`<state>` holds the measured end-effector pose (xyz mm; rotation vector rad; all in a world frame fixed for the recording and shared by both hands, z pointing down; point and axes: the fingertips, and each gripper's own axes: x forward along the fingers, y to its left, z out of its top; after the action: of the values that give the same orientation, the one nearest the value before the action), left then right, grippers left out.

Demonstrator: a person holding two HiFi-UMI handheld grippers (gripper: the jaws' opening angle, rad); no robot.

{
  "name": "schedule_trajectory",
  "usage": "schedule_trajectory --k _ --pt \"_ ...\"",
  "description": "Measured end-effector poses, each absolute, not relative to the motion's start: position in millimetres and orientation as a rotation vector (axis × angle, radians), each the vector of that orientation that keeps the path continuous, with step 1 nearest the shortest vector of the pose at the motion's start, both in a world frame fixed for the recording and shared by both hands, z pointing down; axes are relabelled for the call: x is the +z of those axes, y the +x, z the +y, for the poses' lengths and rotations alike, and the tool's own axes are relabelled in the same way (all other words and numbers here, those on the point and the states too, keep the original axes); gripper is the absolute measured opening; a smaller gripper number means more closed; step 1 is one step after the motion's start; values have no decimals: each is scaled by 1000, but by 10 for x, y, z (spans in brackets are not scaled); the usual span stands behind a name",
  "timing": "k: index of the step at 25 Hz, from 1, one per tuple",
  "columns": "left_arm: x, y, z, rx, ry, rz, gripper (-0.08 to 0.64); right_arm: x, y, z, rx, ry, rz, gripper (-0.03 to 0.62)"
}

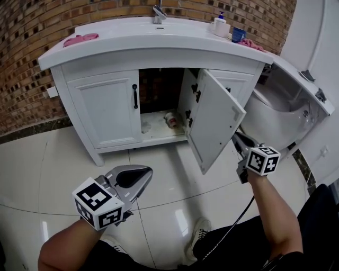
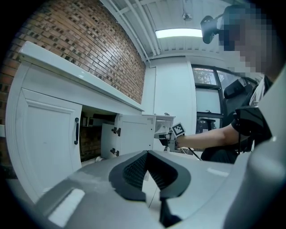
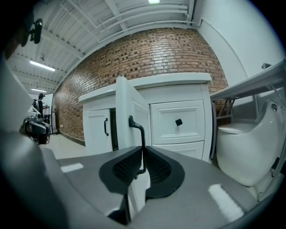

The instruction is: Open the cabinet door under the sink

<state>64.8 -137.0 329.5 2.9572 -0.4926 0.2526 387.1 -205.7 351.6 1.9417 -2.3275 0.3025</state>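
Glossy pale floor tiles (image 1: pixel 58 159) are spreading across the whole room, and a brick wall (image 1: pixel 26 47) is curving round behind everything. Against it the white vanity (image 1: pixel 79 66) is standing, its sink top (image 1: pixel 127 39) gleaming under the faucet (image 1: pixel 159 15). Off to the right a white toilet (image 1: pixel 275 114) is sitting just beside the vanity.

Now the doors. The left cabinet door (image 1: pixel 108 111) is sitting flat and closed, its black pull (image 1: pixel 135 96) upright near the inner edge. The right cabinet door (image 1: pixel 214 122) is standing swung well out from the frame, exposing the dark space under the sink.

The right gripper (image 3: pixel 143 151) is reaching level toward that open door's outer face, and its fingers are pinching narrowly on the black door handle (image 3: pixel 136 129), the bar running straight down between the pads. The left gripper (image 1: pixel 144 173) is hovering low over the tiles, well apart from the vanity, jaws together at the tips with nothing between them.

Smaller details: a pink cloth (image 1: pixel 80 39) is lying on the left of the sink top, a soap bottle (image 1: pixel 220 24) and a blue cup (image 1: pixel 238 34) are standing at the right, and a small container (image 1: pixel 170 120) is lying inside the cabinet.
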Motion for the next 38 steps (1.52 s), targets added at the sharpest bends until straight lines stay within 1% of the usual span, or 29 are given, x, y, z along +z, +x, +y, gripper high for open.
schedule_trajectory --k 6,9,12,18,23,29,33,38 --pt "3289 603 -1399 247 2957 -510 6 3499 3878 -1984 287 1948 -2269 26" --pt "3286 585 -1399 244 2958 -519 6 3521 3926 -1912 417 1996 -2202 11" --pt "3276 553 -1387 242 2955 -532 6 3517 3786 -1861 570 1995 -2225 8" --pt "3256 421 -1412 230 2945 -594 6 3470 3137 -1883 590 1803 -2364 8" --pt "3251 228 -1446 223 2921 -679 6 3276 2471 -1880 488 1597 -2504 8" --pt "3222 -70 -1469 179 2869 -770 7 3161 1704 -1794 440 1332 -2641 8" --pt "3229 -207 -1418 171 2856 -785 6 3146 1353 -1629 416 1178 -2690 8" --pt "3247 -353 -1358 179 2852 -813 7 3106 1087 -1429 403 1069 -2742 8"
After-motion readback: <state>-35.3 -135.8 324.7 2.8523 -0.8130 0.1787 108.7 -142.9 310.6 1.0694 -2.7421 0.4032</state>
